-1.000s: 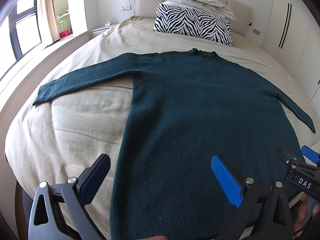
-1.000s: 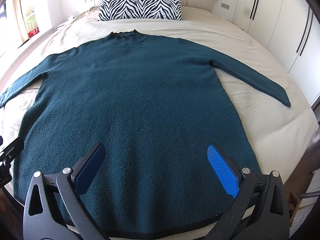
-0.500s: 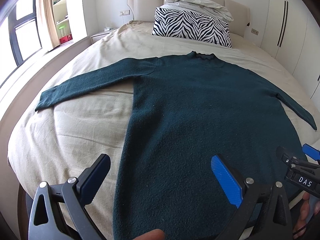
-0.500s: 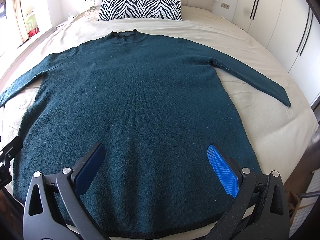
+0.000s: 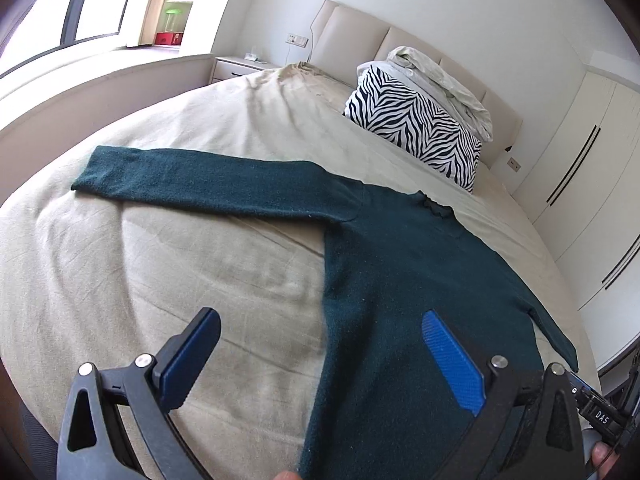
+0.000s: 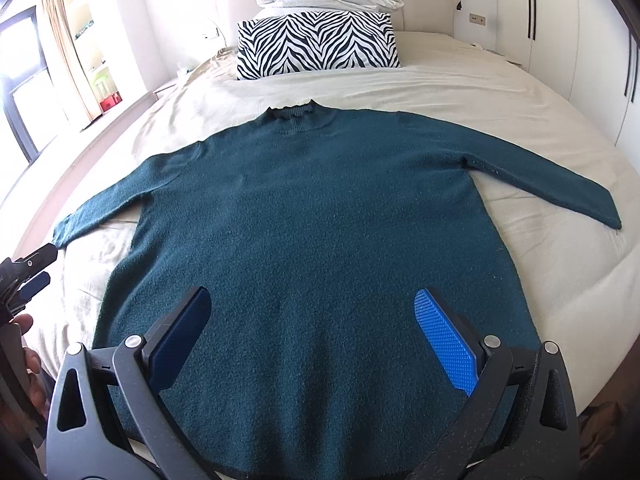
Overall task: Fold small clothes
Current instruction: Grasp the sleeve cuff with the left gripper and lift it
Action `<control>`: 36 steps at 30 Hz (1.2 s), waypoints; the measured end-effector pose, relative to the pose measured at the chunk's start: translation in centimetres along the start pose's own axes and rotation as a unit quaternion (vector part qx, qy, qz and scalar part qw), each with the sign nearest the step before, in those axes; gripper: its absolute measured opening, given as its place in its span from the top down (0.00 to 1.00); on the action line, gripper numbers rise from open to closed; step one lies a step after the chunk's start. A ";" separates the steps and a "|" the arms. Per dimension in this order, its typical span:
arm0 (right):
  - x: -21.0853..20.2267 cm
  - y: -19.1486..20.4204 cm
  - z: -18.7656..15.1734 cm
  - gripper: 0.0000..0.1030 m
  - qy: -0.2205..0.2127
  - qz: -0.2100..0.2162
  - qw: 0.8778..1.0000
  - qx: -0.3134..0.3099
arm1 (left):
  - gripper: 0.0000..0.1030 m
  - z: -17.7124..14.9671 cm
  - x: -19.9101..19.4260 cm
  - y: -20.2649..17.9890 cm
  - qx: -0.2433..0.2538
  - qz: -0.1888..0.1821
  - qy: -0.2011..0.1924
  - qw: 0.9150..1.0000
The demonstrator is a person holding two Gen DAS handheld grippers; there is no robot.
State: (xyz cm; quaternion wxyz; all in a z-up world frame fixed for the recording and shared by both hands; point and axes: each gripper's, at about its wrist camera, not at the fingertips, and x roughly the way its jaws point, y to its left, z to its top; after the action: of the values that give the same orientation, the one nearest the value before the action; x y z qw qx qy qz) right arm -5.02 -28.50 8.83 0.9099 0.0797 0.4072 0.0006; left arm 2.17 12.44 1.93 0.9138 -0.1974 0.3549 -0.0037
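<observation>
Both the left claw (image 5: pixel 320 354) and right claw (image 6: pixel 312 332) are held wide apart above the sweater (image 6: pixel 312 216); a shallow pinch could drag the knit askew.

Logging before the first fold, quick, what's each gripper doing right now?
Left gripper: jaws open, holding nothing, above the dark green knitted sweater.
Right gripper: jaws open, holding nothing.

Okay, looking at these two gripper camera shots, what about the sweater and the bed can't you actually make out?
- Sweater hem, right wrist view: cut off by the bottom edge and the open right gripper.
- Sweater's lower right corner, left wrist view: behind the open left gripper.
- Bedside shelf items, left wrist view: too small and washed out by window glare.
- Foot of the bed: out of frame in both views.
</observation>
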 end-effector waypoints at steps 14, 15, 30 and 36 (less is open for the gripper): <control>0.3 2.4 3.9 0.35 0.001 0.066 0.998 0.013 | 0.18 6.8 2.9 20.9 -0.312 -0.027 -0.058 0.948; 0.6 2.5 3.9 0.35 0.004 0.072 0.997 0.019 | 0.18 6.8 3.9 22.2 -0.342 -0.033 -0.055 0.938; 5.1 1.1 3.5 0.35 0.042 0.099 0.992 0.070 | 0.85 9.7 12.3 27.4 -0.442 -0.015 -0.061 0.895; 5.9 -1.4 3.2 0.35 0.036 0.095 0.990 0.100 | 0.93 12.9 11.6 21.5 -0.322 0.018 -0.081 0.943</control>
State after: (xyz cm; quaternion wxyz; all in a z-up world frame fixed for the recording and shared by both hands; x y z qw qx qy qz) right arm 1.19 -29.92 6.40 0.8780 0.2081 0.4282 0.0489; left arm 16.38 35.14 -4.70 0.8271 -0.4740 0.2658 0.1433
